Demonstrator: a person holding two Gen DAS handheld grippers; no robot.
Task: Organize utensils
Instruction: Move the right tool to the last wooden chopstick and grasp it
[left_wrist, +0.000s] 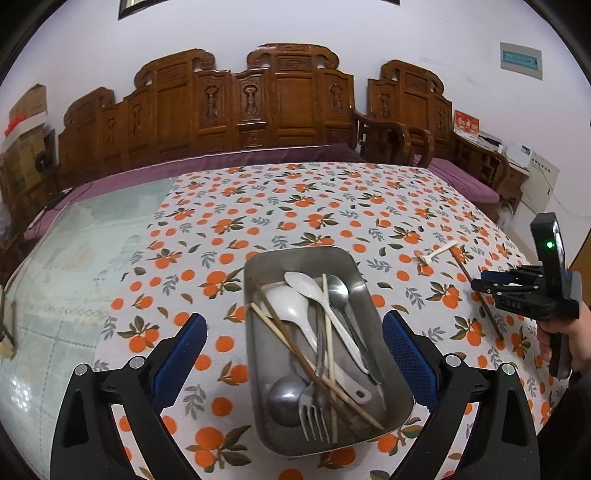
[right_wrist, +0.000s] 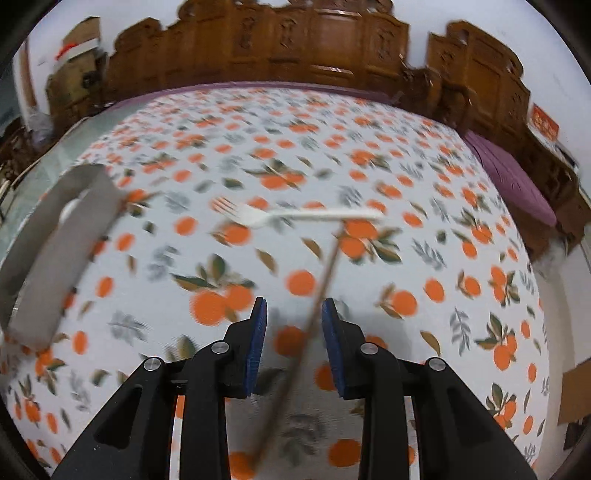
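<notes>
While the left tongs (left_wrist: 295, 350) hang spread wide around the steel tray (left_wrist: 384, 306) of mixed utensils at lower centre, the right tongs (right_wrist: 293, 325) sit parted over a brown chopstick (right_wrist: 325, 273) loose on the orange-print tabletop (right_wrist: 424, 184). Its long axis runs from bottom centre up between the blue pads, so the right hand is nearer. Beyond its far tip lies a white plastic fork (right_wrist: 295, 215), crosswise. Motion blur makes it hard to tell whether the pads touch the chopstick, probably not yet.
</notes>
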